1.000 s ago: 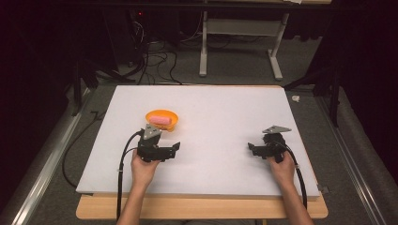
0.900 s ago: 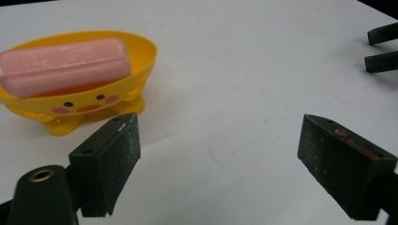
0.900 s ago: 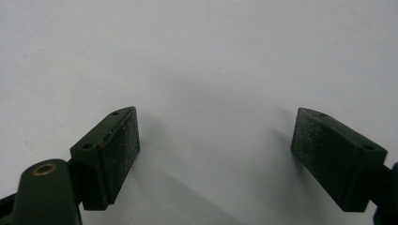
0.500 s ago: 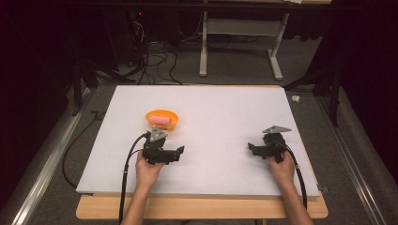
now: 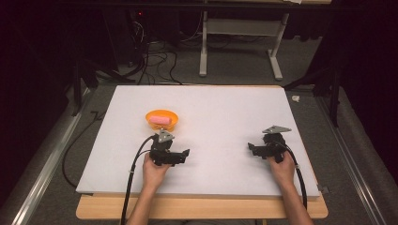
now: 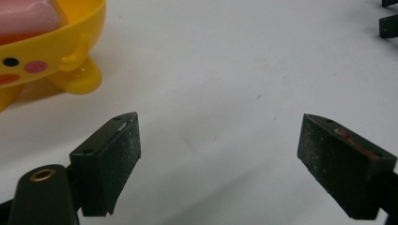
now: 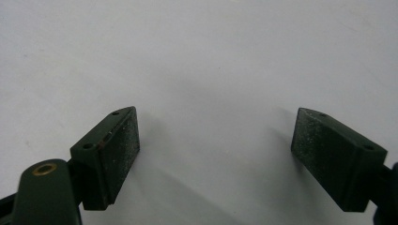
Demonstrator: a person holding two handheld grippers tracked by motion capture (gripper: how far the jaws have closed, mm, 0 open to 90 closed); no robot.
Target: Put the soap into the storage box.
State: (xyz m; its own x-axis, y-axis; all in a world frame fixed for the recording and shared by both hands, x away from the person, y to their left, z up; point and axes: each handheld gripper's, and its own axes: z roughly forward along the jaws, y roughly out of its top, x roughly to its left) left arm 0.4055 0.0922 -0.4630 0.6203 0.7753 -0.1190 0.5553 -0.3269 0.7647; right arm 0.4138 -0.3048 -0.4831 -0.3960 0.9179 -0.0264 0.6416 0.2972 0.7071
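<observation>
A yellow-orange duck-faced bowl [image 5: 162, 119] stands on the white board [image 5: 216, 108], left of centre, with a pink block [image 5: 159, 120] lying in it. My left gripper [image 5: 184, 156] rests just in front of the bowl, open, jaws pointing right with nothing between them. The left gripper view has the bowl [image 6: 51, 47] and pink block [image 6: 26, 16] at upper left, apart from my left gripper [image 6: 220, 164]. My right gripper [image 5: 251, 151] rests open at the board's right, pointing left. Bare board lies between the jaws of my right gripper [image 7: 216, 159].
The board lies on a wooden table [image 5: 202, 208] whose front edge is near my hands. Cables trail off the left side. A white frame stand [image 5: 239, 42] and dark floor lie beyond the far edge. The other gripper's jaw tips [image 6: 389, 23] appear at top right.
My left gripper has slid a little to the right and toward the near edge, away from the bowl. The right gripper has stayed put.
</observation>
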